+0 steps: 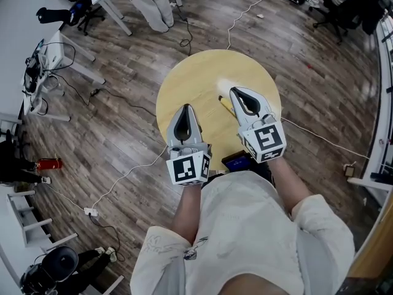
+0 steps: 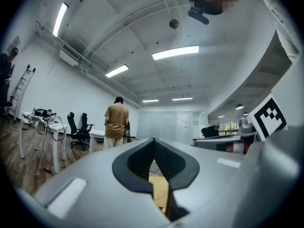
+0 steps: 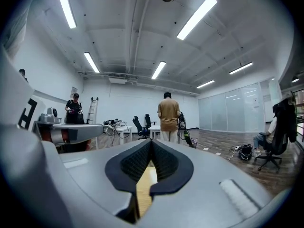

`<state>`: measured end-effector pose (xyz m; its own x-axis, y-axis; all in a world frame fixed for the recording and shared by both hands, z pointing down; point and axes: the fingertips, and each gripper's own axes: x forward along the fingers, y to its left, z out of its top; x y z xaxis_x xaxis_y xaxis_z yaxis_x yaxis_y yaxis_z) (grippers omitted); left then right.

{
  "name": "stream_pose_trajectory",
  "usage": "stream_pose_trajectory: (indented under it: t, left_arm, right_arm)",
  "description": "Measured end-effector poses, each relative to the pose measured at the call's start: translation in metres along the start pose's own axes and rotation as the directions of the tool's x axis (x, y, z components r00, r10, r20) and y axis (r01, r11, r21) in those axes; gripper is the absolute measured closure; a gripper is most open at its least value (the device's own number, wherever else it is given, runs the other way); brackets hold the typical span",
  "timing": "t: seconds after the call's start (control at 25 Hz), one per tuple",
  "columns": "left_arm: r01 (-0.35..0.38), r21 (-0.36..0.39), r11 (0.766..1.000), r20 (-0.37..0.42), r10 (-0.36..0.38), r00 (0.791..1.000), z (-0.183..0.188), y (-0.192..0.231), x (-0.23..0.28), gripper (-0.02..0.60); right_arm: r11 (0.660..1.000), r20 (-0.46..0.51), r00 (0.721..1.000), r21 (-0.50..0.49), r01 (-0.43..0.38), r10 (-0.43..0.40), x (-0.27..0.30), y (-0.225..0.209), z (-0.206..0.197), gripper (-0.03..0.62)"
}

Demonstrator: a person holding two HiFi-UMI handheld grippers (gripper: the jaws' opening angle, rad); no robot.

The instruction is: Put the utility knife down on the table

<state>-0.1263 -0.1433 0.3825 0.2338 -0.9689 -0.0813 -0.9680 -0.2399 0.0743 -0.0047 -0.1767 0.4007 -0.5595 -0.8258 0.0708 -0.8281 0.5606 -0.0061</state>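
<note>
Head view: round pale-wood table point(image 1: 187, 82); left gripper point(image 1: 186, 108) and right gripper point(image 1: 236, 92), ribbed black jaws together.

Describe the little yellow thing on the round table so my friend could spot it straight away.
Find the round pale-wood table in the middle of the plank floor. Over its near side hangs the grey right gripper; beside its tip, toward the table's middle, lies the utility knife. It is a slim yellow bar, the only loose thing showing on the tabletop.
</note>
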Motion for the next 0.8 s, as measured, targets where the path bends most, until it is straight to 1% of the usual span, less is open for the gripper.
stream_pose_trajectory:
  t: [0.28,0.56,0.8]
  left_arm:
    - [0.002,0.002,1.0,0.001,-0.002,1.0,0.0,0.001,-0.001,0.566]
    - [0.004,0.004,1.0,0.004,-0.004,1.0,0.006,-0.002,-0.002,0.566]
    - [0.004,0.004,1.0,0.004,-0.004,1.0,0.009,-0.003,-0.002,0.566]
  right_arm:
    - [1.0,0.053,0.999,-0.008,-0.005,0.006,-0.008,0.004,0.014,0.588]
    - [0.998,0.127,0.992,-0.06,0.015,-0.007,-0.017,0.004,0.034,0.588]
    - [0.998,0.15,0.989,-0.065,0.014,-0.004,-0.02,0.007,0.032,0.588]
